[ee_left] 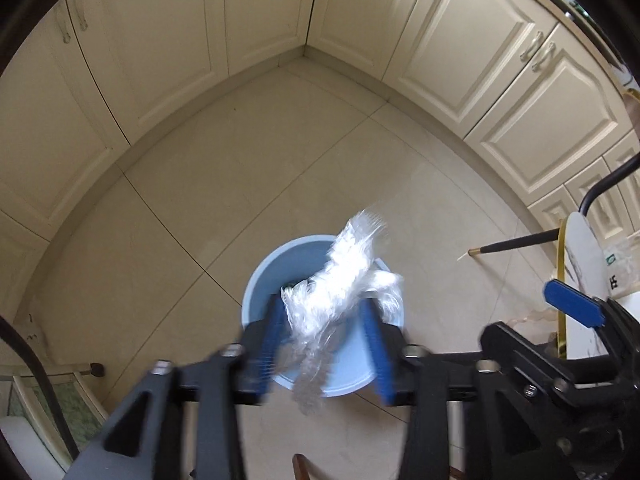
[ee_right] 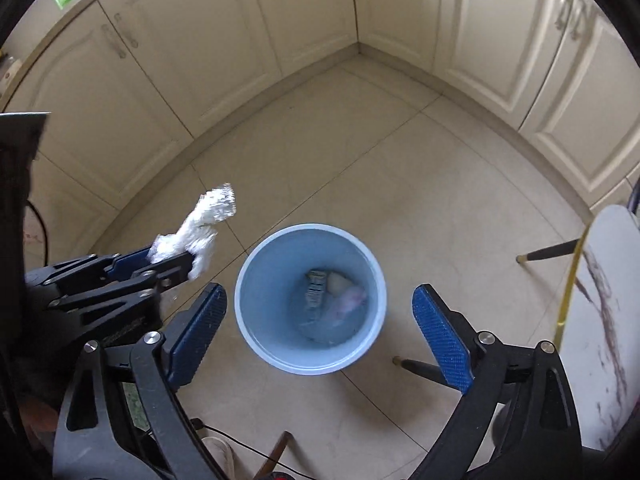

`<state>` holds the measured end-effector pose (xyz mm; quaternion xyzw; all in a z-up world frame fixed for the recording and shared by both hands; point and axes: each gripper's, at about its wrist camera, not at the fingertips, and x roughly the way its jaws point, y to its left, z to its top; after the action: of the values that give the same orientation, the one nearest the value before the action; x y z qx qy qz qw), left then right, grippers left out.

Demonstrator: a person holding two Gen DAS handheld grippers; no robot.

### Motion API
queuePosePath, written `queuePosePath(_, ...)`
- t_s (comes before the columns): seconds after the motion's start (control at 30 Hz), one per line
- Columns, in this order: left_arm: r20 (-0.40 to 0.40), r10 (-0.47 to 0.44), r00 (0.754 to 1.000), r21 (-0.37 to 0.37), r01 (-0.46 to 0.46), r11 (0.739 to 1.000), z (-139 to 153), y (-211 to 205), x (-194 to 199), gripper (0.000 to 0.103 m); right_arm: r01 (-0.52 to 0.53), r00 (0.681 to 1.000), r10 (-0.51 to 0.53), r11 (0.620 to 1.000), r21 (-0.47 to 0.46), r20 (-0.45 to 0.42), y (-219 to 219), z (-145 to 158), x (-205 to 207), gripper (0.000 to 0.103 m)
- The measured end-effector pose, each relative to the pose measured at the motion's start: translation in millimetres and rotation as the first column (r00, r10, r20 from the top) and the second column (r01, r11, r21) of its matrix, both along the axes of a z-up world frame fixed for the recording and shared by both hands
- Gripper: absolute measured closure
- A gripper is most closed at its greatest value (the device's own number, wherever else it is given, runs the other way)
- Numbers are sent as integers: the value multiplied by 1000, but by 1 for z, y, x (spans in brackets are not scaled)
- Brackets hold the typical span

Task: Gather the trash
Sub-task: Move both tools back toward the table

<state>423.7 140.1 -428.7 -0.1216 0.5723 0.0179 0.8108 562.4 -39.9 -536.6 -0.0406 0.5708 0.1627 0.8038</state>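
I count one blue bin [ee_right: 310, 300], one crumpled plastic wrap [ee_left: 344, 280], three scraps inside it, and two grippers.

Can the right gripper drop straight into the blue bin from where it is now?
Probably yes. The right gripper hangs open and empty above the blue bin, whose mouth shows uncovered between its fingers. The left gripper, with crumpled plastic wrap between its fingers, sits off to the side.
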Motion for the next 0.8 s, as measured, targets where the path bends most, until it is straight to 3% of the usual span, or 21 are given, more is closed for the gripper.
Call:
queuePosePath(0.03,-7,1,1000,-1,-1,1000,0,-1,5,39,7,1000,-7,1000,-5,2,6,6,-2,9)
queuePosePath(0.2,38,36,999,18,-37,999,39,-3,9,39,14,1000,-14,1000,14,12,2,23,-7,9)
queuePosePath(0.43,212,100,972,199,-143,969,123,0,-50,38,-42,997,37,996,75,68,14,67,-33,9)
queuePosePath(0.67,450,105,887,267,-246,932,221,-16,-135,31,-144,952,117,987,76,284,34,164,-92,7)
queuePosePath(0.8,574,83,815,273,-286,918,265,-58,-185,20,-137,883,103,990,41,457,30,230,-140,1)
